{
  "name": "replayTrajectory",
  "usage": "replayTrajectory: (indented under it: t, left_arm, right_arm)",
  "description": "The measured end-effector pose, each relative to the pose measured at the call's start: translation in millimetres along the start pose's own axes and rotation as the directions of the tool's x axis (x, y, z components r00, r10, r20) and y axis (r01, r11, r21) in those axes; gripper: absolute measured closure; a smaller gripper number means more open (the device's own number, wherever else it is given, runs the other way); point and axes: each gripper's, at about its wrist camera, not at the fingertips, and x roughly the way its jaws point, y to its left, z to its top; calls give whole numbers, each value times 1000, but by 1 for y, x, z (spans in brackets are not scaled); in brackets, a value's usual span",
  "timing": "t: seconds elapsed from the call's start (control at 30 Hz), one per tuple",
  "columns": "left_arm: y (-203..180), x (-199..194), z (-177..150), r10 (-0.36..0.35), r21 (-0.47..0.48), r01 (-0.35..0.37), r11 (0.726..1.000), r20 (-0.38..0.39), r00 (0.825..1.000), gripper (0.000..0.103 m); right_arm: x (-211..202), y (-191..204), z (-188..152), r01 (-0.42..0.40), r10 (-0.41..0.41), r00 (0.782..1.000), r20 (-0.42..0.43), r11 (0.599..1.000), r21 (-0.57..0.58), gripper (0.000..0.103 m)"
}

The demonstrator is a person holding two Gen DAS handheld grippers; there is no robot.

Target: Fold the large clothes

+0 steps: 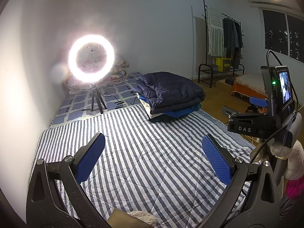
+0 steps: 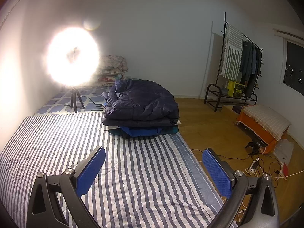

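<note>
- Quilt (image 1: 144, 152): striped, spread flat over the bed; it serves as the folding surface, and no garment lies open on it.
- Stack (image 2: 141, 110): folded large clothes, dark puffer on top, blue layers beneath, at the quilt's far right edge. Judged next step: fetch 1 unfolded garment, or lift the top piece by 2 corners without toppling the rest.
- Ring light (image 1: 91, 58): on a tripod behind the quilt; keep swings clear.
- Left claw (image 1: 153, 158): fingers apart, empty, above the quilt.
- Right claw (image 2: 153, 171): fingers apart, empty, over the quilt's right border.
</note>
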Motion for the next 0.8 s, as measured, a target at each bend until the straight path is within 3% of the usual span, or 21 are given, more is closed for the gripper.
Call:
replayTrajectory:
  t: [0.8]
  left_arm:
    - [9, -3, 0, -1, -27, 1, 1000, -8, 1000, 0]
  right_arm:
    - [1, 2, -1, -1, 1, 1000, -6, 1000, -6, 0]
